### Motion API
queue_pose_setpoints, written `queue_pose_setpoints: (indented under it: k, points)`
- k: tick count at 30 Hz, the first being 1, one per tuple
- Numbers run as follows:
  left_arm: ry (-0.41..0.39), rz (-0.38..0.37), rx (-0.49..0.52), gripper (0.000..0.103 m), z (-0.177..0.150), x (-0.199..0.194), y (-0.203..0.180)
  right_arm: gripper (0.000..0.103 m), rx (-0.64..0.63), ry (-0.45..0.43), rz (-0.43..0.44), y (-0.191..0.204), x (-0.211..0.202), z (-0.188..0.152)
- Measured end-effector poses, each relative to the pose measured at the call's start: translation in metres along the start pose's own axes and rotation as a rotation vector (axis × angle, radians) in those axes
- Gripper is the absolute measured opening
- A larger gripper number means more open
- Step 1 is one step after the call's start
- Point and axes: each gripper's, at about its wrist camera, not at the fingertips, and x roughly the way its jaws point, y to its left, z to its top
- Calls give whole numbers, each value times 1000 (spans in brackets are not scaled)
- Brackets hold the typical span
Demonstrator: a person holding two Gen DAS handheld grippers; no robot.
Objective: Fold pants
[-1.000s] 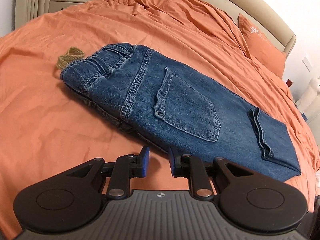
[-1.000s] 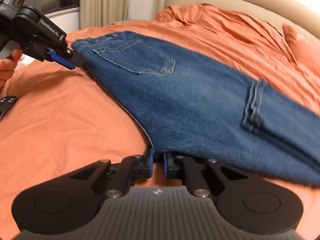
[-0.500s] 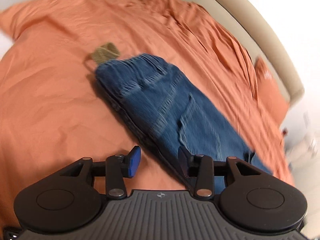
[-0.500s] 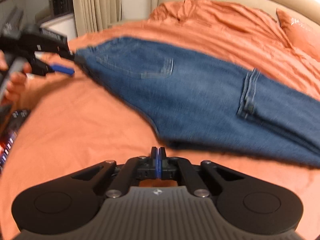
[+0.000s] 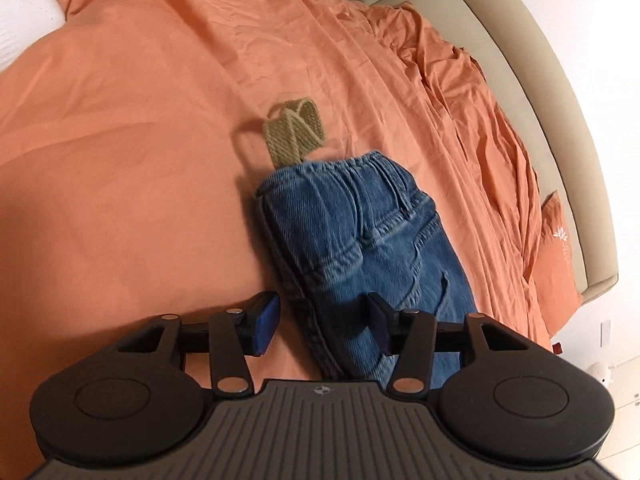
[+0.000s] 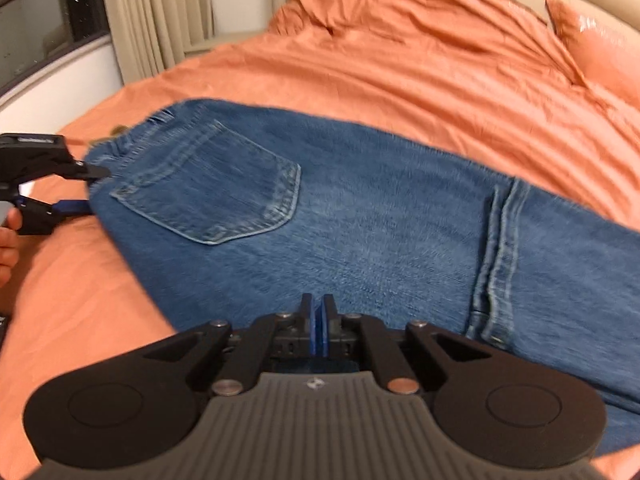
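Note:
Blue jeans (image 6: 360, 224) lie folded lengthwise on the orange bed, back pocket up, waistband to the left. In the left wrist view the waistband end of the jeans (image 5: 352, 232) points away from me. My left gripper (image 5: 320, 324) is open, its fingers straddling the near edge of the jeans at the waist; it also shows in the right wrist view (image 6: 76, 190). My right gripper (image 6: 319, 320) is shut, empty, held over the jeans below the pocket.
A tan woven belt (image 5: 294, 130) lies on the orange sheet (image 5: 120, 140) just beyond the waistband. A beige headboard (image 5: 560, 120) curves around the far side, with an orange pillow (image 5: 558, 248). Curtains (image 6: 156, 12) hang at the back left.
My left gripper opened wide and swung round to face the waistband end, straddling its edge. My right gripper closed empty and moved forward over the jeans.

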Motion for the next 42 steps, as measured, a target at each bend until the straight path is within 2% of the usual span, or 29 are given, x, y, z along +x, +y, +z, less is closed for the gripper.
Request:
queue_pose_setpoints:
  k: [6, 11, 17, 20, 22, 23, 28, 32, 35, 40, 42]
  points:
    - [1, 49, 51, 58, 12, 17, -4, 0, -2, 70, -25, -10, 42, 16]
    - [7, 81, 77, 58, 19, 28, -8, 0, -10, 99, -23, -13, 49, 28]
    - [4, 117, 106, 58, 21, 34, -12, 0, -85, 52, 11, 4, 33, 60]
    - [9, 115, 76, 57, 23, 34, -10, 0, -90, 41, 35, 16, 38, 80]
    - [8, 110, 58, 53, 25, 34, -9, 0, -91, 42, 51, 24, 42, 86]
    - [4, 107, 49, 46, 25, 34, -8, 0, -88, 48, 58, 27, 45, 85]
    - [-9, 118, 42, 39, 25, 35, -10, 0, -59, 148, 55, 29, 76, 71]
    - [-36, 130, 42, 30, 23, 28, -19, 0, 12, 148, 70, 21, 66, 74]
    - [-93, 146, 109, 22, 18, 15, -35, 1, 2, 119, 78, 15, 41, 68]
    - [-210, 190, 347, 20, -5, -15, -86, 2, 28, 76, 78, -20, -8, 45]
    - [-248, 186, 410, 20, -16, -26, -108, 3, 40, 61, 70, -38, -26, 36]
